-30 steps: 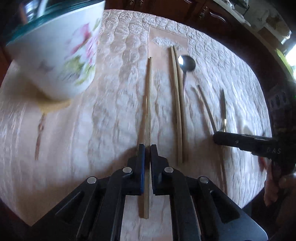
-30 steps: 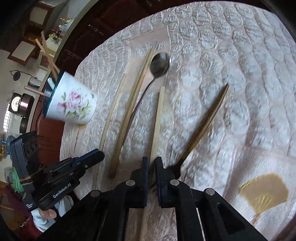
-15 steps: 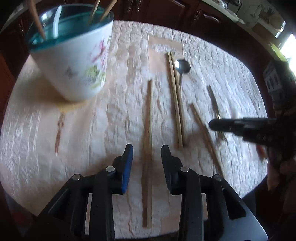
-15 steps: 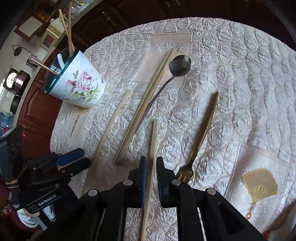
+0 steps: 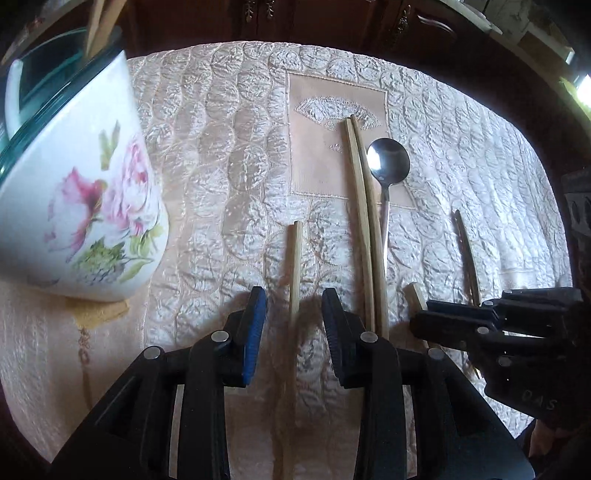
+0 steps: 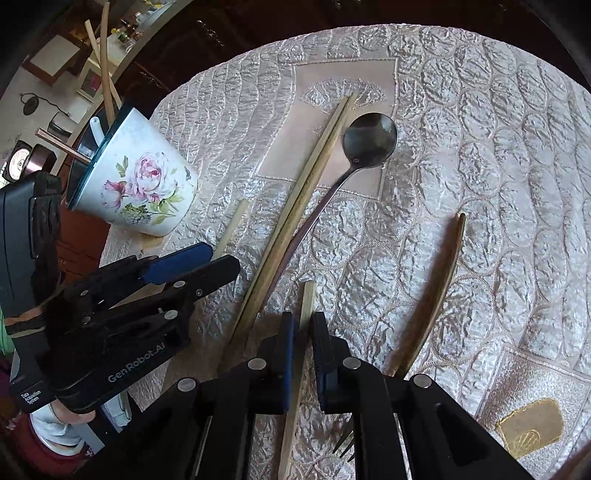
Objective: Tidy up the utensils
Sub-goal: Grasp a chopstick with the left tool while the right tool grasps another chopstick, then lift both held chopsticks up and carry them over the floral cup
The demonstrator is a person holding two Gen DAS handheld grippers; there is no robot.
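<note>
A floral cup point(image 5: 85, 206) holding several utensils stands at the left; it also shows in the right wrist view point(image 6: 136, 184). My left gripper point(image 5: 293, 314) is open, its jaws on either side of a single wooden chopstick point(image 5: 295, 266) lying on the cloth. My right gripper point(image 6: 303, 328) has its jaws nearly closed around another chopstick point(image 6: 306, 302), which lies on the cloth; it also shows in the left wrist view point(image 5: 447, 328). A pair of chopsticks point(image 5: 364, 221), a metal spoon point(image 5: 388, 162) and a fork point(image 6: 432, 295) lie between and beside them.
The round table is covered with a quilted pale pink cloth point(image 5: 221, 147) with a flat fan-embroidered panel point(image 5: 332, 110). Dark wooden cabinets point(image 5: 332, 22) stand behind the table. A gold fan motif point(image 6: 528, 428) marks the cloth at the near right.
My left gripper has opened, let its chopstick down onto the cloth, and moved lower. My right gripper has moved forward along its chopstick and opened a little.
</note>
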